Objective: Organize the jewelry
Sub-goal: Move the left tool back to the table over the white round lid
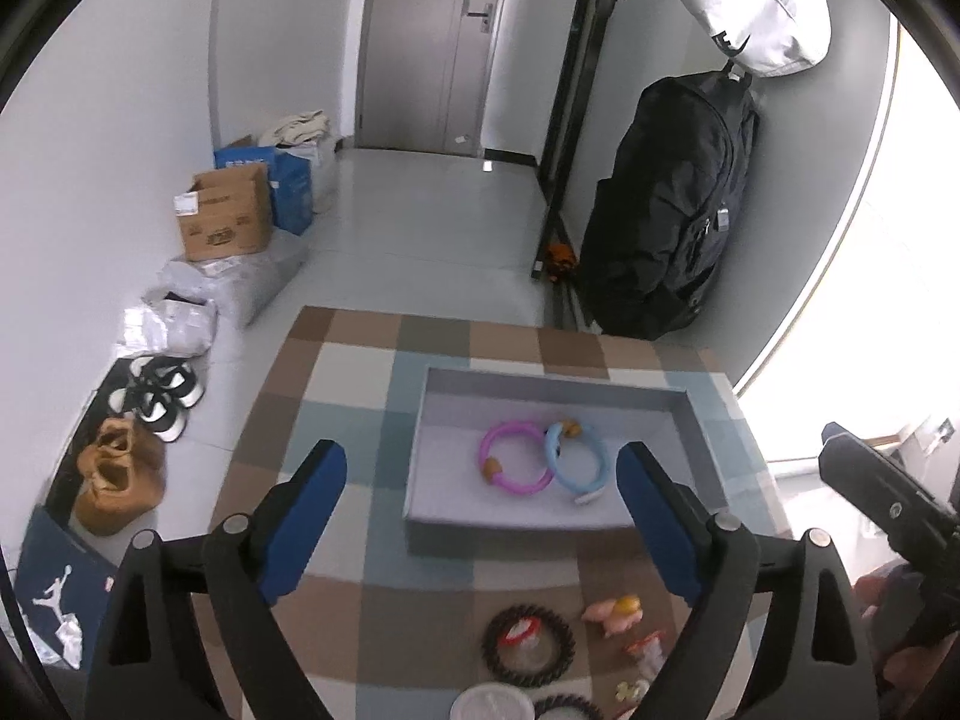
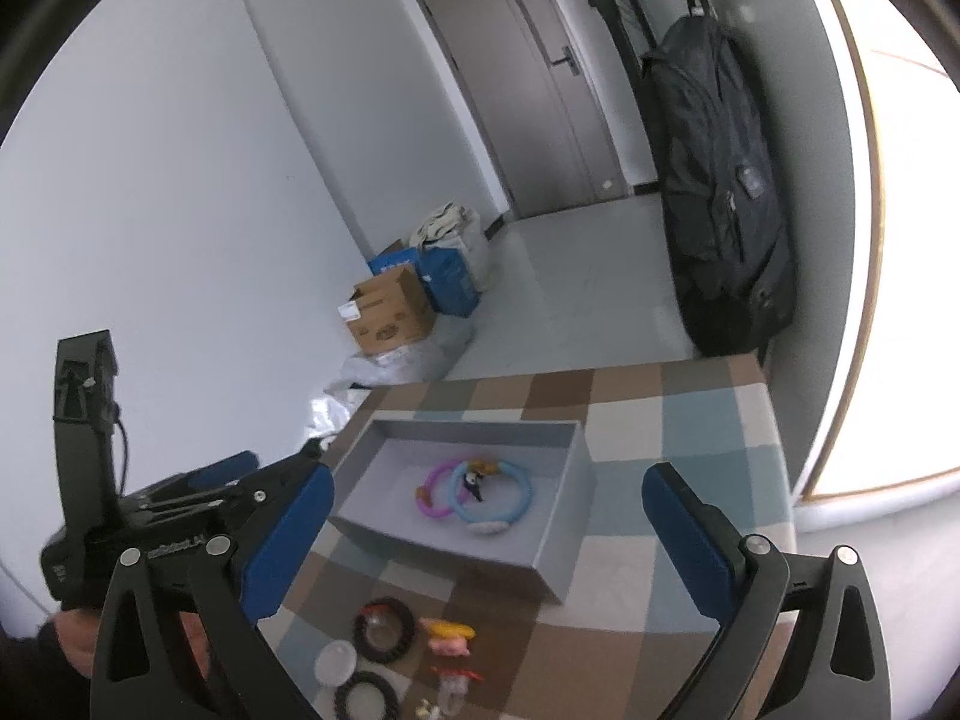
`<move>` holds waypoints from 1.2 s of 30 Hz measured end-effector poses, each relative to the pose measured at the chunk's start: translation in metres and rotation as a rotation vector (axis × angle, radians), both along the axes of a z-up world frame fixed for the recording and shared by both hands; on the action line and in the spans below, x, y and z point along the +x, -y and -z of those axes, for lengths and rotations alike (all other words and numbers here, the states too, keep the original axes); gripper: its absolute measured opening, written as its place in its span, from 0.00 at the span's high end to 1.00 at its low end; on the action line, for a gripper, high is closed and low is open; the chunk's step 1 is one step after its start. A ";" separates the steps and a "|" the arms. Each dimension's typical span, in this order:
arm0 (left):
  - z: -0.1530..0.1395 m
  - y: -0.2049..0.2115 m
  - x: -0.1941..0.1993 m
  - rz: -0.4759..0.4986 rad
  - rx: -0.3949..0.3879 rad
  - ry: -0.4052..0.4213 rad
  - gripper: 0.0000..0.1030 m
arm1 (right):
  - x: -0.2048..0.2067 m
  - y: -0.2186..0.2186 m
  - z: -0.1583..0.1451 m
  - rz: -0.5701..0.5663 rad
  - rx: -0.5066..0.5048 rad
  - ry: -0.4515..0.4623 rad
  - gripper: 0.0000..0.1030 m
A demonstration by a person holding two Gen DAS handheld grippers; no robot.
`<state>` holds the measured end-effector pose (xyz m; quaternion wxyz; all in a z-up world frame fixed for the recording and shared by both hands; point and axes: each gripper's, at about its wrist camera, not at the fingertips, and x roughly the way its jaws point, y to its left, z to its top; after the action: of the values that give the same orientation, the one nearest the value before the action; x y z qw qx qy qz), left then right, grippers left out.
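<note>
A grey open box [image 1: 420, 456] [image 2: 564, 540] sits on a checkered table. Inside lie a pink ring bracelet [image 1: 510, 459] [image 2: 429, 495] and a blue ring bracelet [image 1: 579, 459] [image 2: 498, 495], overlapping. In front of the box lie a black beaded bracelet [image 1: 528, 639] [image 2: 384, 627], a second black one [image 2: 366, 699], a pink charm [image 1: 615, 612] [image 2: 450, 636] and a small red-white piece [image 1: 648, 648] [image 2: 453, 678]. My left gripper [image 1: 480, 516] is open and empty above the table, before the box. My right gripper [image 2: 486, 540] is open and empty, also above it.
A white round lid [image 2: 336, 663] [image 1: 492, 705] lies by the bracelets. A black backpack [image 1: 666, 204] hangs past the table's far right. Cardboard boxes [image 1: 225, 216], bags and shoes [image 1: 159, 396] line the floor at left. The table's left edge [image 1: 264, 396] drops to the floor.
</note>
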<state>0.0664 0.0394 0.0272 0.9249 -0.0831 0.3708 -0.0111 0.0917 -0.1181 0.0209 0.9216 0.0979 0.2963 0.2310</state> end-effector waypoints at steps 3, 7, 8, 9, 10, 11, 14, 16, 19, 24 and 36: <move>0.003 0.001 -0.006 -0.006 0.004 -0.023 0.12 | -0.012 -0.002 0.002 0.002 -0.028 0.005 0.00; 0.006 0.001 -0.018 -0.019 0.008 -0.030 0.12 | -0.025 -0.005 0.006 0.000 -0.058 0.005 0.00; 0.007 0.001 -0.021 -0.024 0.010 -0.033 0.12 | -0.028 -0.006 0.007 -0.002 -0.065 0.003 0.00; 0.008 0.000 -0.025 -0.026 0.011 -0.036 0.12 | -0.031 -0.006 0.008 -0.001 -0.075 0.001 0.00; 0.011 -0.001 -0.030 -0.024 0.006 -0.041 0.12 | -0.033 -0.006 0.009 -0.001 -0.079 0.001 0.00; 0.012 -0.002 -0.032 -0.025 0.002 -0.046 0.12 | -0.035 -0.006 0.010 -0.001 -0.082 -0.002 0.00; 0.021 -0.005 -0.042 -0.035 -0.010 -0.079 0.12 | -0.041 -0.004 0.015 0.007 -0.084 -0.023 0.00; 0.029 -0.007 -0.045 -0.032 -0.017 -0.122 0.12 | -0.045 -0.002 0.017 0.017 -0.092 -0.026 0.00; 0.041 -0.006 -0.052 -0.004 -0.034 -0.175 0.12 | -0.051 -0.002 0.019 0.030 -0.111 -0.023 0.00; 0.063 -0.004 -0.053 0.034 -0.077 -0.269 0.12 | -0.060 -0.004 0.021 0.034 -0.136 -0.013 0.00; 0.080 0.007 -0.050 0.052 -0.081 -0.344 0.12 | -0.063 -0.011 0.027 0.012 -0.155 -0.027 0.00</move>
<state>0.0165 0.0324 -0.0533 0.8430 -0.1114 0.5250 -0.0358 0.0291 -0.1070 -0.0064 0.9237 0.0311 0.3251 0.2003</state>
